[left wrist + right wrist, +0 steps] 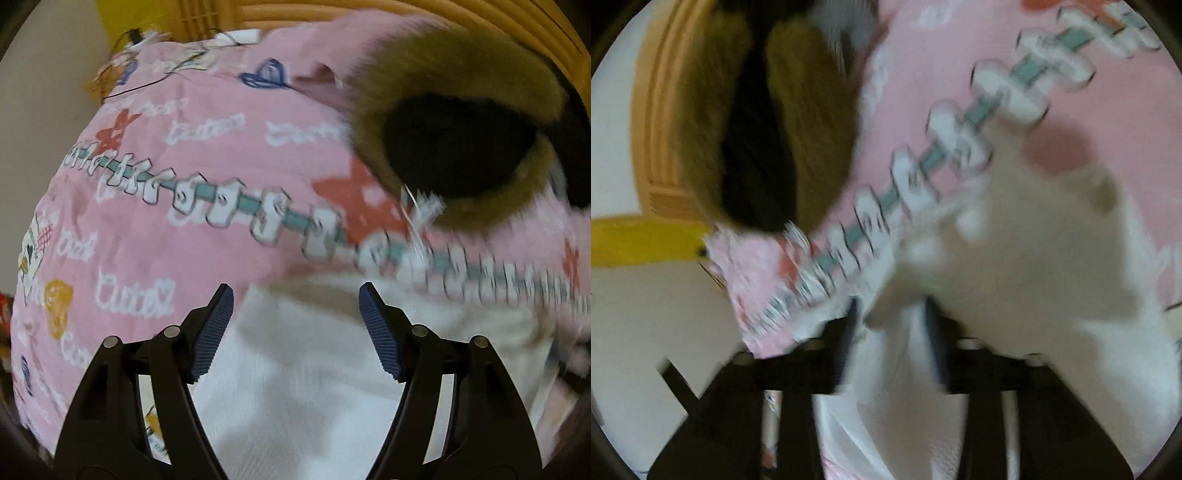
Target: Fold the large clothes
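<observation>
Pink printed cloth, the large garment, fills pretty much everything ahead of the left gripper in the left wrist view. Its jaws stand wide apart with nothing between them, hovering over the white lining right below the fingertips. A brown fur-trimmed hood sits up and to the right. Right wrist view is super blurry: the right gripper has white fabric bunched between its fingers, but pinched or not, can't tell. The hood is upper left of it.
</observation>
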Motion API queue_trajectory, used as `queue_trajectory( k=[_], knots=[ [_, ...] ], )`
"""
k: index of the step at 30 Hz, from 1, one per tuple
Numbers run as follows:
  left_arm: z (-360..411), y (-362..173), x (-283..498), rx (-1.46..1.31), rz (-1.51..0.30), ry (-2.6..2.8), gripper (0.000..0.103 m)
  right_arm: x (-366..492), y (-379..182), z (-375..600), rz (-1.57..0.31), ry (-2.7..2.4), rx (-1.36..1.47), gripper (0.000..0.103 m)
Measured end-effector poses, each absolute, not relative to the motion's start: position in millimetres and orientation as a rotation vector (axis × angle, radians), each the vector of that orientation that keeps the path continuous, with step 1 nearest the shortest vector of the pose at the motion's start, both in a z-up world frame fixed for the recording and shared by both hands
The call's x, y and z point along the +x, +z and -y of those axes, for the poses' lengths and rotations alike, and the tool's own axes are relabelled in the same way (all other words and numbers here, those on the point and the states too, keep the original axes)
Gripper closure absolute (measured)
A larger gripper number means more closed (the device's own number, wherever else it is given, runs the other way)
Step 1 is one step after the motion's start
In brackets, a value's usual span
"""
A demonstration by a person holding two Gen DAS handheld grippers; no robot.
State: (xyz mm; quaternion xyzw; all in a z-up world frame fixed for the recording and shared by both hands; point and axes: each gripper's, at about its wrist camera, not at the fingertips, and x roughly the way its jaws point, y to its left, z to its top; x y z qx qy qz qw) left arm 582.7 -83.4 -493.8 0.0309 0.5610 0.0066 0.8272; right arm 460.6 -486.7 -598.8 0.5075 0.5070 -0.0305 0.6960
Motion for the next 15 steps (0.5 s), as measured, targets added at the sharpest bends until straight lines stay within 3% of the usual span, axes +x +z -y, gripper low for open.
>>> queue_trajectory(
  k=[1, 2, 7, 13, 14, 15],
  knots=[
    [85.8, -494.1, 566.7, 0.094, -1.206, -0.017, 0.034, 455.5, -587.4, 501.7, -1.088, -0.086, 1.123, 0.038],
    [88.1, -495.4, 555.4, 0.112, -1.216, -0.033, 0.034, 450.5, -577.5, 513.5, -1.05, -0.101, 1.113, 0.035],
    [80.9, -518.2, 512.9, 0.156, -1.308, -0.043, 0.034, 412.5, -538.5, 538.2, -1.057, -0.177, 0.755, 0.032],
    [65.2, -562.3, 527.0, 0.137, -1.415, 0.03, 0.034, 388.5, -572.6, 482.7, -1.187, 0.001, 0.247, 0.033],
    [64.4, -574.1, 535.4, 0.13, -1.443, 0.029, 0.034, 392.9, -585.2, 475.1, -1.214, -0.018, 0.184, 0.034],
    [64.4, -585.5, 543.6, 0.117, -1.46, 0.031, 0.034, 397.7, -597.5, 472.4, -1.248, -0.035, 0.171, 0.058]
  ],
)
